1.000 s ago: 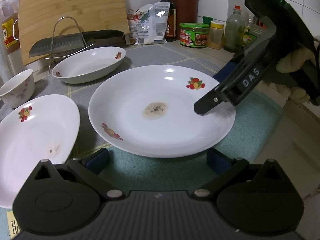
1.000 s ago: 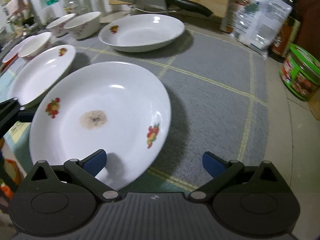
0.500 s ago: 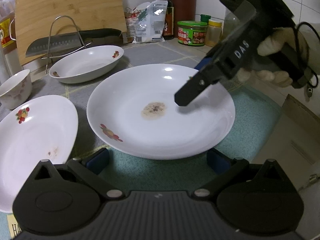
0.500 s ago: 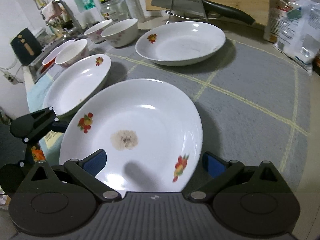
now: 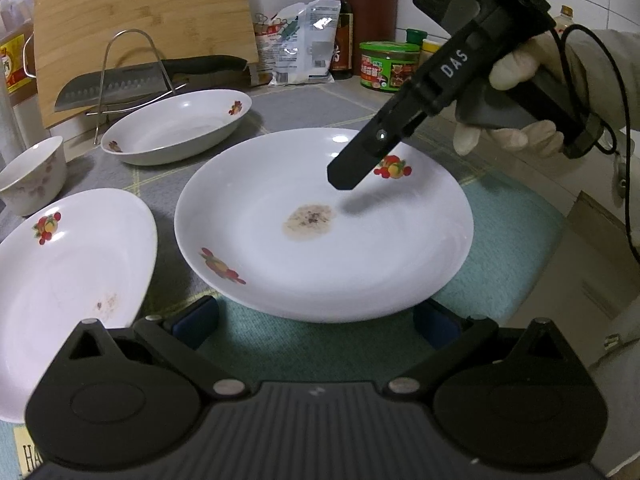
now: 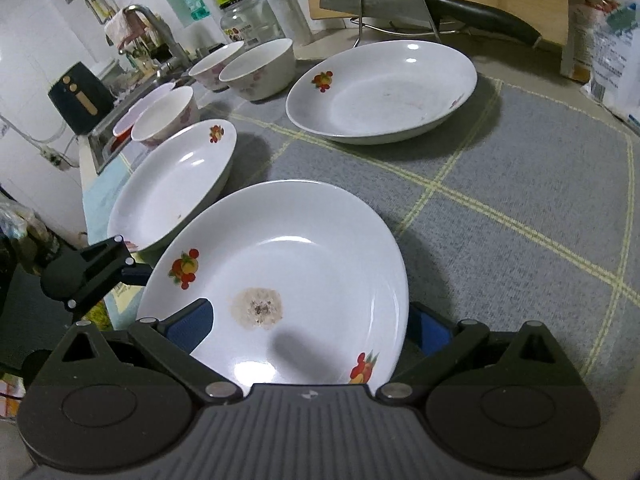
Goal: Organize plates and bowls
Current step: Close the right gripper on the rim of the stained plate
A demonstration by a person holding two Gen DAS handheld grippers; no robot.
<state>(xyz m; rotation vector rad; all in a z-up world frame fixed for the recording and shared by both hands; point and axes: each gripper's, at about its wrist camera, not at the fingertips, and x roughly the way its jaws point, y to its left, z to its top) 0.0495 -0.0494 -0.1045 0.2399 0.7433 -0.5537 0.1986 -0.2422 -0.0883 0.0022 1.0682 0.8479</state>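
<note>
White stained plate (image 5: pixel 324 240) lies flat on the mat (image 6: pixel 520 184), between the wide-open right claw's (image 6: pixel 308 324) fingers, untouched; left claw (image 5: pixel 316 316), equally spread, faces its near rim, empty.

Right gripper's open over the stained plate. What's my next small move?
Probably lower the right gripper and close on the stained plate rim. Its open fingers straddle the near edge, one over the plate, one outside, not yet gripping. The left gripper waits open at the opposite rim.
</note>
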